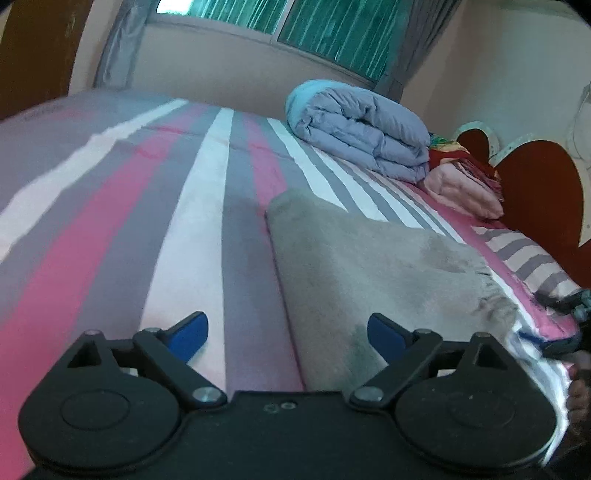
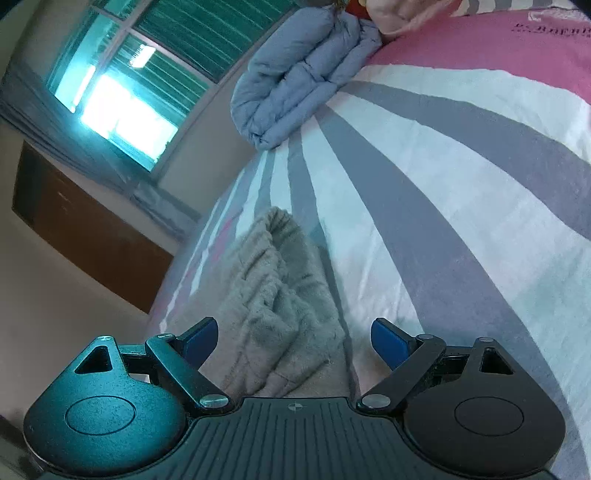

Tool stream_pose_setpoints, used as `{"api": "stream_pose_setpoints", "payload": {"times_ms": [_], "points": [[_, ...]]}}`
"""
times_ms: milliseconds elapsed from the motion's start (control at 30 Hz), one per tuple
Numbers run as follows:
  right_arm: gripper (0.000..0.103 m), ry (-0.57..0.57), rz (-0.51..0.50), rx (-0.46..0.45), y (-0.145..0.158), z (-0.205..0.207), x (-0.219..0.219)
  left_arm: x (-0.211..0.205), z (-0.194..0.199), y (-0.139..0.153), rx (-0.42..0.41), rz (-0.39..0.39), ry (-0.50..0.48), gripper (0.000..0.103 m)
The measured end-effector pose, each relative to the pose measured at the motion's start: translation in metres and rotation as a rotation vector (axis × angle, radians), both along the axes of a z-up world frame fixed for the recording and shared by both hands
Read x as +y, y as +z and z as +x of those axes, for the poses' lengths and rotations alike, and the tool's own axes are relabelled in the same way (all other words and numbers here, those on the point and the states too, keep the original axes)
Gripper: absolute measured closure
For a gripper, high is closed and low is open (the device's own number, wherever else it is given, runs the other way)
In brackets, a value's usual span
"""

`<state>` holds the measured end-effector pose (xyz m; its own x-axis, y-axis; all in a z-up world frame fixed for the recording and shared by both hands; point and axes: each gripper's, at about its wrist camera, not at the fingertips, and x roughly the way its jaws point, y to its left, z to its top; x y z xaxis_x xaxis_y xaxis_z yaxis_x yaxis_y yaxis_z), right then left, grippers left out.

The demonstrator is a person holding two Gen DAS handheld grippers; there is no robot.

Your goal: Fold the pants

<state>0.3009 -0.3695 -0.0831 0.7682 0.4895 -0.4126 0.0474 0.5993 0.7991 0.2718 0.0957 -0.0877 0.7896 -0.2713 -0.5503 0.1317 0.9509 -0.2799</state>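
Note:
The pants (image 1: 373, 258) are grey-beige fleece, lying folded flat on the striped bed sheet (image 1: 122, 206). In the left wrist view they stretch from the near edge toward the middle right. My left gripper (image 1: 288, 336) is open and empty, low over the pants' near left edge. In the right wrist view the pants (image 2: 273, 295) lie rumpled, their gathered waistband at the far end. My right gripper (image 2: 294, 341) is open and empty, with the cloth lying between its blue pads (image 2: 201, 341).
A folded blue-grey quilt (image 1: 362, 133) and folded pink cloth (image 1: 465, 188) lie at the head of the bed by a red headboard (image 1: 535, 195). A window (image 1: 295, 22) is behind. A brown cabinet (image 2: 88, 236) stands left in the right wrist view.

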Motion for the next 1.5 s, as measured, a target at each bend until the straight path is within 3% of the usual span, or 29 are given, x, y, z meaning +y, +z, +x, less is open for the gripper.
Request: {"api": "stream_pose_setpoints", "payload": {"times_ms": [100, 200, 267, 300, 333, 367, 500, 600, 633, 667, 733, 800, 867, 933, 1000, 1067, 1133, 1200, 1367, 1500], "points": [[0.014, -0.007, -0.136, -0.167, 0.03, -0.012, 0.013, -0.005, 0.005, -0.007, 0.003, -0.01, 0.004, 0.015], [0.014, -0.017, -0.239, -0.193, 0.04, -0.006, 0.032, -0.016, 0.017, -0.02, 0.063, 0.041, 0.019, 0.013], [0.016, -0.008, -0.338, -0.082, 0.028, 0.01, 0.044, -0.019, 0.02, -0.021, 0.076, 0.054, 0.026, 0.012], [0.018, 0.022, -0.375, 0.054, 0.012, 0.023, 0.05, -0.018, 0.022, -0.016, 0.073, 0.054, 0.021, 0.014], [0.018, 0.029, -0.322, 0.087, 0.0, 0.027, 0.048, -0.015, 0.02, -0.01, 0.053, 0.056, 0.02, 0.016], [0.018, 0.008, -0.284, 0.055, 0.001, 0.022, 0.042, -0.014, 0.021, -0.004, 0.027, 0.069, 0.022, 0.016], [0.019, -0.033, -0.308, -0.161, 0.037, 0.012, 0.038, -0.012, 0.048, 0.012, -0.017, 0.105, 0.023, 0.015], [0.019, 0.032, -0.407, -0.222, 0.052, 0.027, 0.062, -0.019, 0.073, 0.009, 0.004, 0.138, 0.023, 0.014], [0.019, 0.049, -0.454, -0.226, 0.052, 0.033, 0.071, -0.024, 0.084, 0.003, 0.045, 0.168, 0.022, 0.013], [0.019, 0.061, -0.535, -0.194, 0.048, 0.042, 0.082, -0.028, 0.095, -0.006, 0.097, 0.196, 0.013, 0.01], [0.018, 0.115, -0.664, -0.026, 0.021, 0.07, 0.102, -0.028, 0.101, -0.009, 0.118, 0.188, 0.008, 0.01], [0.018, 0.131, -0.529, 0.025, 0.008, 0.08, 0.091, -0.027, 0.1, 0.002, 0.079, 0.181, 0.007, 0.016], [0.018, 0.083, -0.51, -0.065, 0.02, 0.071, 0.082, -0.026, 0.102, 0.013, 0.019, 0.16, -0.001, 0.015], [0.018, 0.039, -0.521, -0.166, 0.034, 0.066, 0.078, -0.031, 0.116, 0.015, 0.019, 0.162, -0.003, 0.015], [0.018, 0.037, -0.514, -0.198, 0.04, 0.074, 0.08, -0.039, 0.132, 0.009, 0.041, 0.177, -0.011, 0.013], [0.018, 0.066, -0.578, -0.161, 0.034, 0.094, 0.09, -0.047, 0.15, -0.01, 0.116, 0.22, -0.012, 0.007], [0.017, 0.138, -0.648, -0.021, 0.009, 0.122, 0.1, -0.046, 0.152, -0.022, 0.134, 0.199, -0.012, 0.006], [0.015, 0.129, -0.551, 0.019, -0.002, 0.124, 0.085, -0.044, 0.146, -0.015, 0.119, 0.197, -0.007, 0.01], [0.015, 0.05, -0.399, -0.111, 0.012, 0.086, 0.054, -0.039, 0.108, 0.001, 0.063, 0.217, -0.029, 0.011], [0.015, 0.017, -0.362, -0.127, 0.011, 0.045, 0.045, -0.046, 0.086, 0.009, 0.056, 0.233, -0.031, 0.012]]}}
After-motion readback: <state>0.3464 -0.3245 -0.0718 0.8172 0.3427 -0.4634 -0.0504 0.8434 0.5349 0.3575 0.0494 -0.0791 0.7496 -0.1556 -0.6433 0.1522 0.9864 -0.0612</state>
